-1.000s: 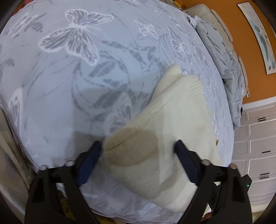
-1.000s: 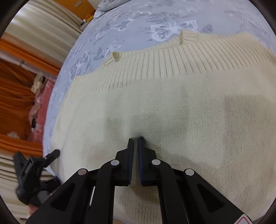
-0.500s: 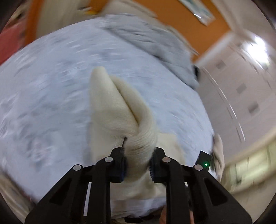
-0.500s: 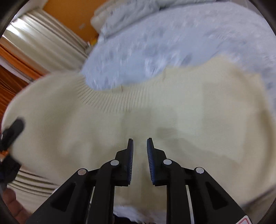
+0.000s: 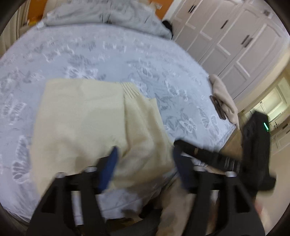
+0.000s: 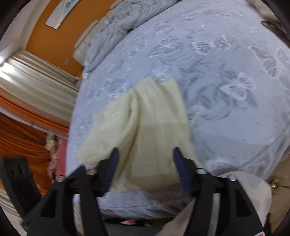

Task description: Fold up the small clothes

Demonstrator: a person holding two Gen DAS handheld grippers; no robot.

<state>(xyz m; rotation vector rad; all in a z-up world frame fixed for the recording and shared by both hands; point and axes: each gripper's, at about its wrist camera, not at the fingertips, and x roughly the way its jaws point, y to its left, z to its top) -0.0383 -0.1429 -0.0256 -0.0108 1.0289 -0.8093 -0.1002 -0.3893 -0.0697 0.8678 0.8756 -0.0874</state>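
A cream knit sweater (image 5: 79, 118) lies folded on the grey butterfly-print bed (image 5: 108, 54), near its front edge. It also shows in the right wrist view (image 6: 145, 123). My left gripper (image 5: 145, 163) is open and empty, held just above the sweater's near edge. My right gripper (image 6: 145, 167) is open and empty, over the sweater's near end. The right gripper's black body (image 5: 253, 150) shows at the right of the left wrist view. The left gripper's body (image 6: 20, 183) shows at the left edge of the right wrist view.
A crumpled grey duvet (image 5: 101, 14) lies at the bed's far end. A beige cloth (image 5: 224, 98) and a dark phone-like object (image 5: 217, 109) lie at the bed's right corner. White wardrobe doors (image 5: 226, 36) stand at right; orange curtains (image 6: 21, 134) hang at left.
Half a second ago my left gripper was shut on a sweater fold and lifting it. Now both grippers are open and pulled back, and the sweater lies folded on the bed.
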